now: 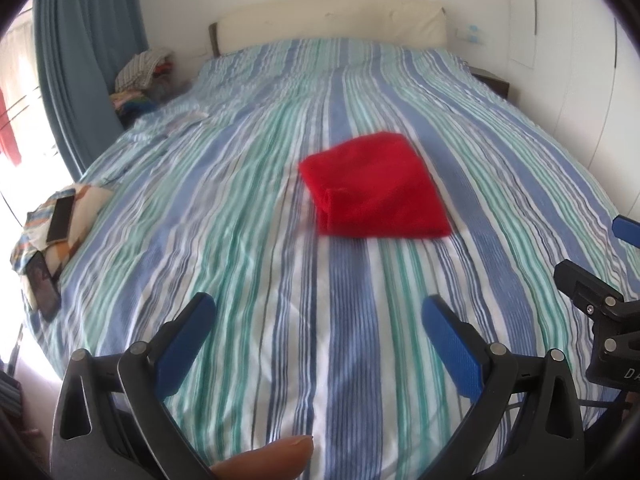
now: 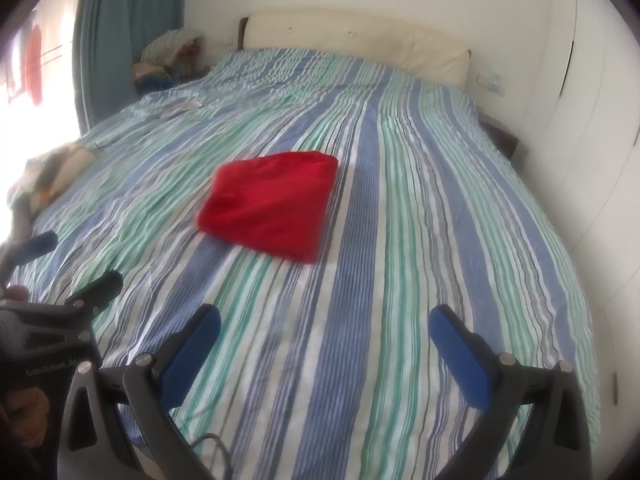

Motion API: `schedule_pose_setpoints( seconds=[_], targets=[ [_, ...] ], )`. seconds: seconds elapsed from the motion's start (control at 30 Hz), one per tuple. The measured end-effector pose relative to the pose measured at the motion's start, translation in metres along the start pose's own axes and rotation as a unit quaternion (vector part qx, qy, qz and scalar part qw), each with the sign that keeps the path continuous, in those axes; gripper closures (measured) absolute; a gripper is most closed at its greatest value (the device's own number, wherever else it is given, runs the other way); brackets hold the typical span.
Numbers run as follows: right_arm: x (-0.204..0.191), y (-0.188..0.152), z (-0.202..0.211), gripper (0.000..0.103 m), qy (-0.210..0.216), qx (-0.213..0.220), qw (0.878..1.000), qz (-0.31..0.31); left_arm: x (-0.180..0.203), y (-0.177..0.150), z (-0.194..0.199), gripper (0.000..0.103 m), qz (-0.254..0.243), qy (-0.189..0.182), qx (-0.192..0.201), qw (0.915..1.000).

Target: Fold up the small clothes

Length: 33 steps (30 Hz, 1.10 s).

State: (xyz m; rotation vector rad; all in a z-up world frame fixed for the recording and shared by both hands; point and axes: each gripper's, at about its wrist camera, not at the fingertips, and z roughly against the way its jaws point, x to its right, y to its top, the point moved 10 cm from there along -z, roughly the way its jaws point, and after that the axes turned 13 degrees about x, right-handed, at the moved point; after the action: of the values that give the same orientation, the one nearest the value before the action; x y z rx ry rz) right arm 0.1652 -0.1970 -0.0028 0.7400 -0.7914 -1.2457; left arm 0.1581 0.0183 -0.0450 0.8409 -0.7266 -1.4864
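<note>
With both the left tongs [image 1: 316, 316] and right tongs [image 2: 324, 328] wide and empty, well short of the red cloth [image 1: 374, 186] (apparently already folded), a careless grab could undo its layers.

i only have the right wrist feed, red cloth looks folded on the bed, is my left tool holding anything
Observer: No. The left tool is wide open over the striped bedspread, short of the red cloth, and nothing is between its fingers.
Operator: that blurry heap at my left edge, what is it
Observer: A patterned cushion with a phone lying on top of it, and a second dark device beside it on the bed.
Operator: any loose flap on the cloth i cant see
Observer: From the left wrist view, its near left corner shows a rolled fold where layers stack; no flap sticks out.
</note>
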Motion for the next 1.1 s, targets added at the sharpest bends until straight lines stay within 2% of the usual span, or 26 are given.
schedule_pose_setpoints(
  seconds=[0.37,0.57,0.67,0.73,0.8,0.9,1.1],
  targets=[
    [-0.002,0.003,0.004,0.0,-0.003,0.001,1.0,0.009,-0.006,0.003,0.007,0.0,-0.001,0.011,0.008,0.9999],
    [-0.001,0.003,0.005,0.0,-0.003,0.002,1.0,0.012,-0.011,0.009,0.01,0.0,0.017,0.021,0.014,0.9995],
    [0.0,0.004,0.007,0.0,-0.004,0.002,1.0,0.012,-0.011,0.015,0.014,0.0,0.027,0.008,0.028,0.9992],
    [0.001,0.004,0.008,0.0,-0.004,0.002,1.0,0.012,-0.012,0.021,0.018,0.0,0.035,0.002,0.055,0.9979],
    [0.001,0.005,0.009,0.0,0.0,0.003,1.0,0.009,-0.016,0.027,0.022,0.0,0.029,0.016,0.081,0.9962],
    [0.003,0.008,0.013,0.0,0.001,0.008,1.0,0.006,-0.02,0.028,0.02,0.0,0.012,0.03,0.07,0.997],
    [-0.001,0.012,0.018,0.0,0.017,0.01,1.0,0.001,-0.024,0.019,0.019,0.0,0.047,0.01,0.039,0.9981]
  ],
)
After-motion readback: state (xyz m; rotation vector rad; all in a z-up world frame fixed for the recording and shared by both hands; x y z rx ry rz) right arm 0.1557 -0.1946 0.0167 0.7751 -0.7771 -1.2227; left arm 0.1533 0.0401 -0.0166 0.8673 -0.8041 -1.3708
